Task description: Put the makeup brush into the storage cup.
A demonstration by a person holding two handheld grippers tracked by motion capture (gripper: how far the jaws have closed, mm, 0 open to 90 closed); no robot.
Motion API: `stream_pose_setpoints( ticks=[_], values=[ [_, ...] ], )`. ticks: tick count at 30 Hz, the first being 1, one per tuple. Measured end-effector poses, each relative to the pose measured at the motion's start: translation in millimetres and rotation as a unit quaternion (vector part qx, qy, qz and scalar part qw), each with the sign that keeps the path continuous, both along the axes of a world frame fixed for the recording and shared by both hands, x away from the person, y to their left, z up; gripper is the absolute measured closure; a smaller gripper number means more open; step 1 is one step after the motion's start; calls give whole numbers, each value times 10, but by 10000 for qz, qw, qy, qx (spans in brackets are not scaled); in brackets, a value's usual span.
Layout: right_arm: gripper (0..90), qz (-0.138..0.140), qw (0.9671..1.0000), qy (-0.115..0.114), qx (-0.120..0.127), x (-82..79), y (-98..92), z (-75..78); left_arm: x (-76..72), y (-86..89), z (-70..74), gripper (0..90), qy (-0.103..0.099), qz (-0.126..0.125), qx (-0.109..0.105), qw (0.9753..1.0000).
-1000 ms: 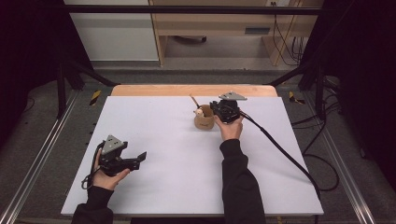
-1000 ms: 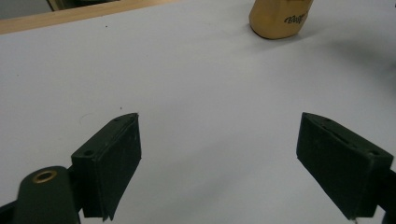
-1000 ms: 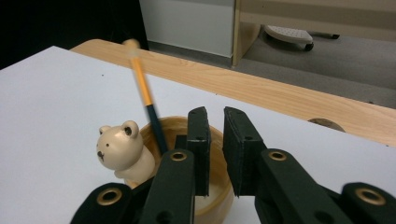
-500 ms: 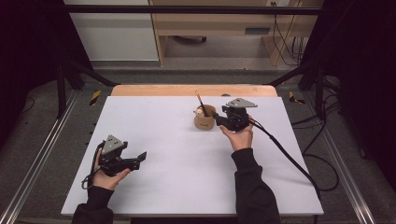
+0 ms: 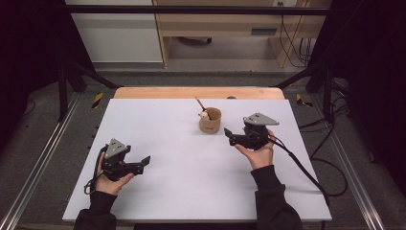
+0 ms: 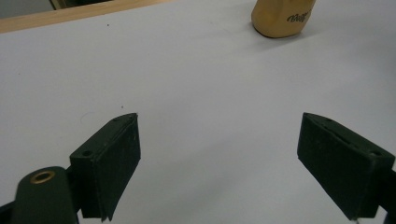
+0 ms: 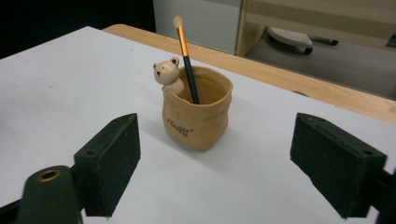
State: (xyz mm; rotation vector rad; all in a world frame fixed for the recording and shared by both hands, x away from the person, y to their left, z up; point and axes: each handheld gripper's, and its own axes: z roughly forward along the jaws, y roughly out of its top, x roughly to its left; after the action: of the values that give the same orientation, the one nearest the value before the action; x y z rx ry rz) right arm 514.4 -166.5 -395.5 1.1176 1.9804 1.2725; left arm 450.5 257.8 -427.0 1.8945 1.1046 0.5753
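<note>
R gripper [image 5: 229,135] back, jaws apart, off cup [image 5: 210,120].

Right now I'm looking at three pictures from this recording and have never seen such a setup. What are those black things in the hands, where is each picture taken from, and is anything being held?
A person sits at a white table and holds a hand-operated clamp tool in each hand. One picture looks down from above: the left gripper is near the front, the right gripper beside a tan cup. The other two pictures come from small cameras on the tools, looking out between their black jaws. The cup has a small bear figure on its rim, and a brush stands in it. Both tools are open and hold nothing.
</note>
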Motion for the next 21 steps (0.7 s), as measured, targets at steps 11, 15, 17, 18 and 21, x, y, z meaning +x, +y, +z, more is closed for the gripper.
stream_pose_setpoints(
  ticks=[11, 15, 17, 18, 21],
  values=[
    [63, -84, 9997, 3, 213, -297, -287, -41, 3, 1, -6, 113, -7, -12, 39, 10000],
    [51, -90, 9995, 66, 299, -399, -400, -77, 3, -1, -10, 106, -12, -22, 59, 10000],
    [49, -107, 9994, 91, 311, -441, -452, -91, 0, -3, -9, 104, -12, -33, 69, 10000],
    [50, -102, 9993, 86, 346, -463, -476, -101, -3, -5, -7, 103, -18, -39, 71, 10000],
    [48, -127, 9994, 111, 306, -512, -535, -134, -2, -9, -10, 102, -19, -49, 75, 10000]
  ],
)
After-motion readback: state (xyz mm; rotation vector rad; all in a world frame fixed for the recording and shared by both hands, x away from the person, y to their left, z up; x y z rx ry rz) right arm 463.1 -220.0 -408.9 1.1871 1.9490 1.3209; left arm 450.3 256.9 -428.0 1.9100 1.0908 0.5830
